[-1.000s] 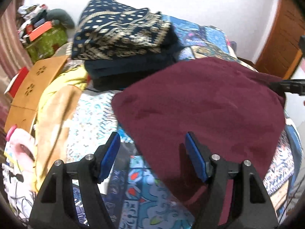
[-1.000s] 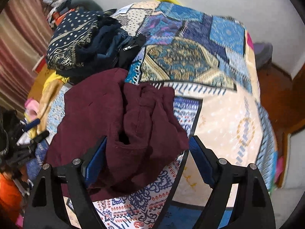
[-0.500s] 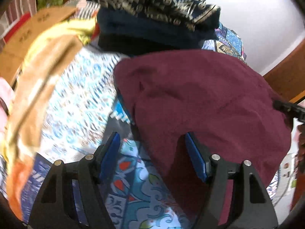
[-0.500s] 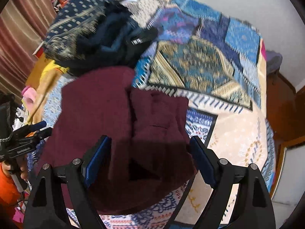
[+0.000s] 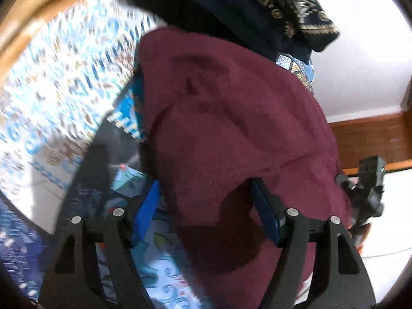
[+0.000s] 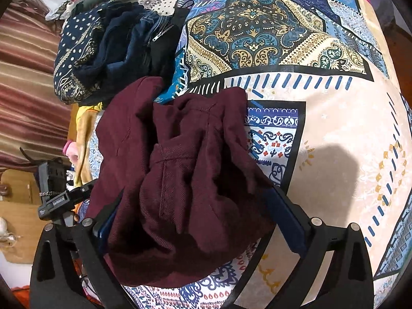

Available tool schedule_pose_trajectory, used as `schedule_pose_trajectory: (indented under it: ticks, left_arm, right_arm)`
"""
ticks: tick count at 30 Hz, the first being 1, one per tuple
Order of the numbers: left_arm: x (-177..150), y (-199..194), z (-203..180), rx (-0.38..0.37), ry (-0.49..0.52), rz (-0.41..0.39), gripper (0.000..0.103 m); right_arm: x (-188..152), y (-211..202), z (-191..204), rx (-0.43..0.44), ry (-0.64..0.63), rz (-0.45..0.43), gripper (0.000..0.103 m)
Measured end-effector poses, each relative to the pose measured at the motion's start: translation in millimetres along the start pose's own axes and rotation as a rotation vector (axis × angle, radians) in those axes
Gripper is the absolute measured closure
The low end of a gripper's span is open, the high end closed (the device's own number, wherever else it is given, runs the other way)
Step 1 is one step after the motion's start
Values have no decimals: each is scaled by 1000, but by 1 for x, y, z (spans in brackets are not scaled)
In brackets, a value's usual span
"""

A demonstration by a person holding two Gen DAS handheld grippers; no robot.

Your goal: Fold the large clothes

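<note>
Maroon trousers (image 6: 180, 170) lie bunched on the patterned bedspread (image 6: 334, 141), beside a pile of dark clothes (image 6: 116, 46). Both grippers' fingers are spreading wider: the right gripper (image 6: 198, 221) straddles the crumpled cloth without pinching it, and the left gripper (image 5: 206, 213) stands over the cloth's near edge.

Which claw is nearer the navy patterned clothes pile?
Left. The left claw sits at the maroon garment's edge, on the pile's side; the right claw straddles the garment's far, bunched end.

Each tool (image 5: 206, 213) has black arms, silver screws, blue pads.
</note>
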State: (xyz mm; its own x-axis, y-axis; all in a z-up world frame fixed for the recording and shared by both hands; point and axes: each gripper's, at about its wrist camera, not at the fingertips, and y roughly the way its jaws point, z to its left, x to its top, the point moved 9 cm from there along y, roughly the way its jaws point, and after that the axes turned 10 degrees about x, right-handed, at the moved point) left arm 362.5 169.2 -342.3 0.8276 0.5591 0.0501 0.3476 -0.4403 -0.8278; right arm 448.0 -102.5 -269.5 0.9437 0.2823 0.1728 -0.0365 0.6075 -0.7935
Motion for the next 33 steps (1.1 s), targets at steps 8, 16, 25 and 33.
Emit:
schedule_pose_trajectory:
  ticks: [8, 16, 25, 33]
  left_arm:
    - [-1, 27, -6, -74, -74, 67, 18]
    - [-9, 33, -18, -123, -131, 82, 16]
    - [-20, 6, -37, -121, -56, 15, 47]
    - [-31, -48, -75, -74, 104, -103, 74]
  right_arm:
    - [8, 7, -10, 57, 36, 60, 0]
    - [15, 15, -11, 102, 77, 78, 0]
    - [2, 0, -4, 115, 75, -21, 28]
    - [-14, -14, 23, 143, 67, -33, 70]
